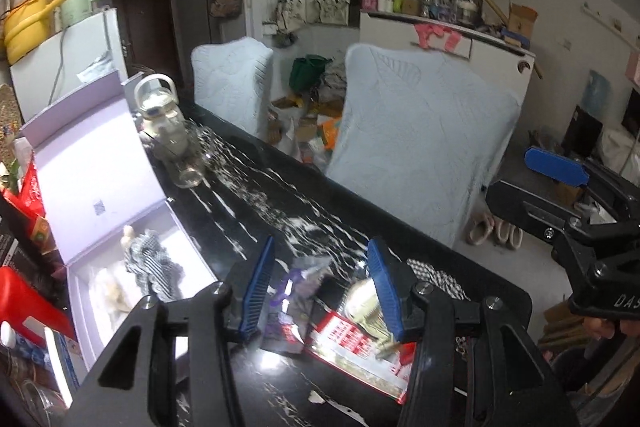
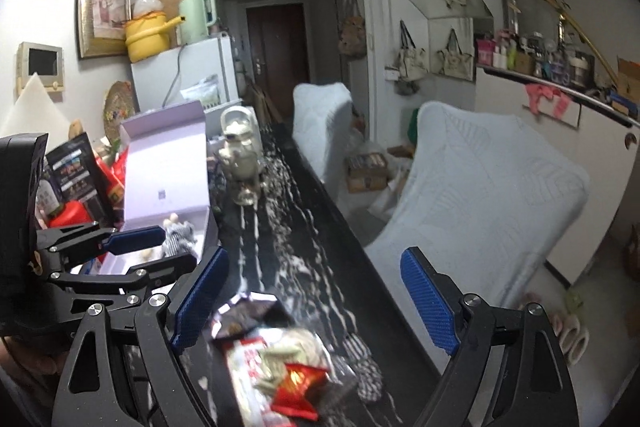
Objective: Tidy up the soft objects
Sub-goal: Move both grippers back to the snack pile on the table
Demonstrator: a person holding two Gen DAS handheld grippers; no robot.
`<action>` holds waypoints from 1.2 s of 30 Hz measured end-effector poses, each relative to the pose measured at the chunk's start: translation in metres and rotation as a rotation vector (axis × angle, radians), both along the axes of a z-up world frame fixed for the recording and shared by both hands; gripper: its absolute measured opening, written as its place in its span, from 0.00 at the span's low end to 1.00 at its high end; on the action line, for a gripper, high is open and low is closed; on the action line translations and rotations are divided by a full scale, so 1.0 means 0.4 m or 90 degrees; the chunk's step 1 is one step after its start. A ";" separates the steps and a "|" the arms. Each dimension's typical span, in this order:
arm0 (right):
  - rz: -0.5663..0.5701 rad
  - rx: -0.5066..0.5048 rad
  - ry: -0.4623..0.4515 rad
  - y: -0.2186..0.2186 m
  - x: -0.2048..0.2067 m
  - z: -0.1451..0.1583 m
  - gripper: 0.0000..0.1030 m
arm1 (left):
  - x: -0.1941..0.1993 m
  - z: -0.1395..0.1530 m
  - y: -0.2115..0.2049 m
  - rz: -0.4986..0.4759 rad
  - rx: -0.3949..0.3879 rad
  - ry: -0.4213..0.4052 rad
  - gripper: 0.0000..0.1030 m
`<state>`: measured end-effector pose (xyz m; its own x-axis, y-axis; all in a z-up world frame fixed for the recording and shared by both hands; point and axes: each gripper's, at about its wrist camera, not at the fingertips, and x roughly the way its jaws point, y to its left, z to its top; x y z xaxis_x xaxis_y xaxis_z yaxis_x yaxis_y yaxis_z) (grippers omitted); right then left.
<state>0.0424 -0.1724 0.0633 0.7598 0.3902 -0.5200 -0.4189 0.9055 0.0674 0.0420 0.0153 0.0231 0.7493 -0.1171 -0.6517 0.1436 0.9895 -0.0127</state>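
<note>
An open lilac box point(image 1: 100, 179) lies on the left of the black marbled table point(image 1: 256, 195). A checkered soft toy point(image 1: 150, 259) and pale soft items lie in its tray; the box also shows in the right wrist view point(image 2: 164, 167). My left gripper point(image 1: 320, 287) is open above a pile at the near end: a cream plush point(image 1: 362, 303), a red-and-white packet point(image 1: 352, 343), a purple packet point(image 1: 298, 283) and a checkered cloth point(image 1: 440, 277). My right gripper point(image 2: 316, 299) is open above the same pile: the plush point(image 2: 292, 351), a red wrapper point(image 2: 298, 387) and the checkered cloth point(image 2: 366, 367). Neither holds anything.
A cream robot-shaped jug point(image 1: 162, 119) and a glass point(image 1: 188, 175) stand at the table's far end. Two covered chairs point(image 1: 424, 143) line the right edge. Red bottles and packets point(image 1: 24, 291) crowd the left side. Slippers point(image 1: 494, 229) lie on the floor.
</note>
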 end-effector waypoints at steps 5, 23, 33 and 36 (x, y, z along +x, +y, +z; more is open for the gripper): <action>-0.004 -0.009 0.025 -0.037 -0.013 -0.049 0.86 | 0.012 -0.048 -0.045 0.004 0.034 0.027 0.47; 0.021 0.003 0.087 -0.131 -0.017 -0.220 0.86 | 0.026 -0.218 -0.115 0.029 0.039 0.134 0.90; 0.037 -0.025 0.099 -0.112 -0.015 -0.273 0.86 | 0.003 -0.261 -0.082 0.068 0.036 0.124 0.90; 0.061 -0.036 0.106 -0.090 -0.018 -0.293 0.86 | -0.003 -0.272 -0.075 0.074 0.039 0.131 0.90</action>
<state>0.0350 -0.2084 -0.0538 0.6225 0.4232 -0.6583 -0.4906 0.8664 0.0930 0.0407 -0.0148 -0.0856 0.6066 0.0063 -0.7950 0.0298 0.9991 0.0306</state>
